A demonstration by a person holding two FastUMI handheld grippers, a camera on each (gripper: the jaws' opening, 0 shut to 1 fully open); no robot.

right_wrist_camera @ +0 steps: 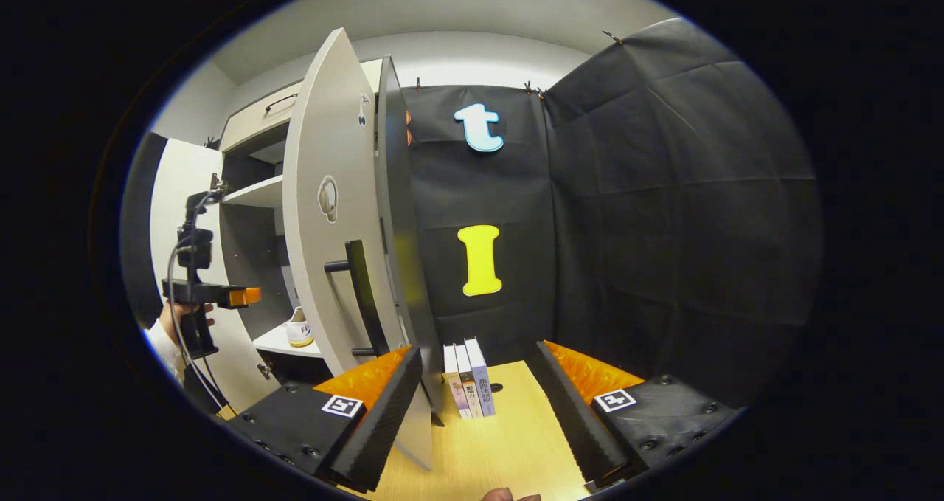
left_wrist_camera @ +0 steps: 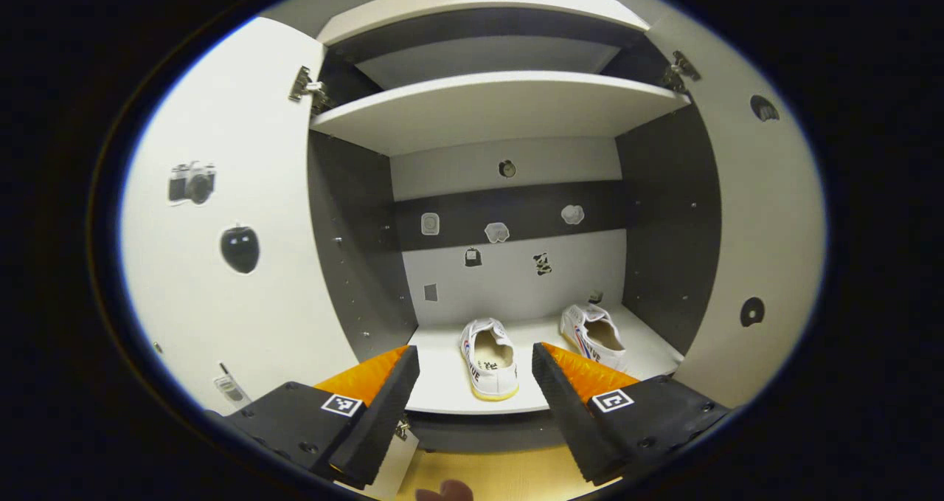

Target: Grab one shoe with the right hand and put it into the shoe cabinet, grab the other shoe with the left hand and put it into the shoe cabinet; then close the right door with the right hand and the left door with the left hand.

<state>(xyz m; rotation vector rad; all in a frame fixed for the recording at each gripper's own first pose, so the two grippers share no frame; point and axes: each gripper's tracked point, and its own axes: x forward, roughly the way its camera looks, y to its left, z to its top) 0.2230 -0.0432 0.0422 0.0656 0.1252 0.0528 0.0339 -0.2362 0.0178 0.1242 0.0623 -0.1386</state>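
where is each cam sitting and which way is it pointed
Left gripper view: rides the left gripper, open and empty, facing straight into the open shoe cabinet at two white shoes on its bottom shelf; a fingertip shows at the bottom edge.
Right gripper view: rides the right gripper, open and empty, outside the open right door, facing its handle, some upright books and the booth wall; the left gripper and its holding hand show far left.
Shared: the cabinet, a shoe, the wooden floor.
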